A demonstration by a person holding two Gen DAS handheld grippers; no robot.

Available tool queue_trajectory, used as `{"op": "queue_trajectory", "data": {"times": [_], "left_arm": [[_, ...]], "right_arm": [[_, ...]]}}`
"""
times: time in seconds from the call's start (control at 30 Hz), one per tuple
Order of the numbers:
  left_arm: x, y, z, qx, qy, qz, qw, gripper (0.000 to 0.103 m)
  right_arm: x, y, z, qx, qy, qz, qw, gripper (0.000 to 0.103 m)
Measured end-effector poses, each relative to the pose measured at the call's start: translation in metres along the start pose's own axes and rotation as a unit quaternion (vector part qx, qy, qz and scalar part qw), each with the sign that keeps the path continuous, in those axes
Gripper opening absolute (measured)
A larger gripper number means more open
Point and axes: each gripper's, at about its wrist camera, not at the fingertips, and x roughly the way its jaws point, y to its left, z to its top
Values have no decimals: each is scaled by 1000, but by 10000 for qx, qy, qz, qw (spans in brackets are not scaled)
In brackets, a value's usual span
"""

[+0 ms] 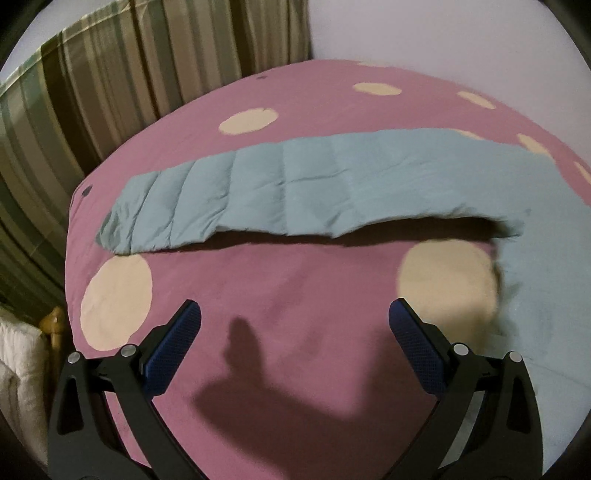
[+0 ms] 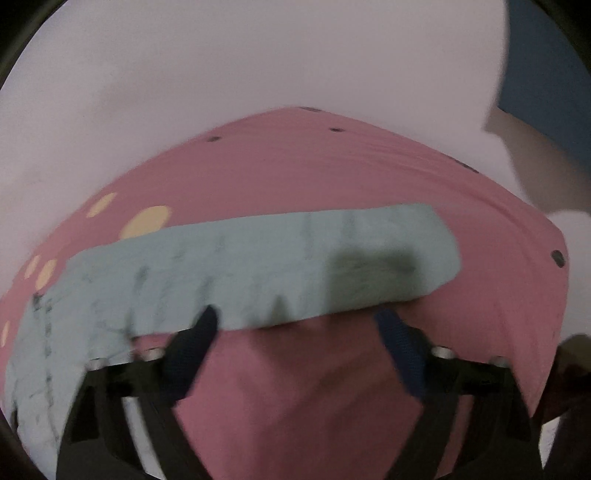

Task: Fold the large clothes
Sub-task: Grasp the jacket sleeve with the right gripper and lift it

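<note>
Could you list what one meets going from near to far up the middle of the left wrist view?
Left gripper, open → pink bedspread with the gripper's shadow → blue quilted garment → cream dot on more bedspread → pale wall.

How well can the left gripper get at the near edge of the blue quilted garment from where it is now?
Probably yes. The left gripper is open over bare pink bedspread, and nothing lies between it and the near edge of the blue quilted garment; that edge looks slightly lifted.

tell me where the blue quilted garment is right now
The blue quilted garment lies in a long band across the pink spotted bedcover, ahead of both open grippers, curtain beyond its left end.
</note>
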Motion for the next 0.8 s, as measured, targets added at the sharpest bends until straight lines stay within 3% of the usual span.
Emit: {"op": "queue_trajectory", "data": {"times": [0.13,0.33,0.6,0.8], "left_arm": [[16,6,-3,-144,174,100,9997,101],[19,4,-5,-129,117,185,9997,101],[21,5,-5,-224,159,102,9996,101],[22,5,-5,-206,152,129,9996,101]], "right_arm": [[14,-36,9,516,95,-194,9984,71],[33,-85,20,1174,156,-392,9922,71],[56,-135,29,2202,293,-78,9750,71],[68,-144,44,2239,341,-37,9740,71]]}}
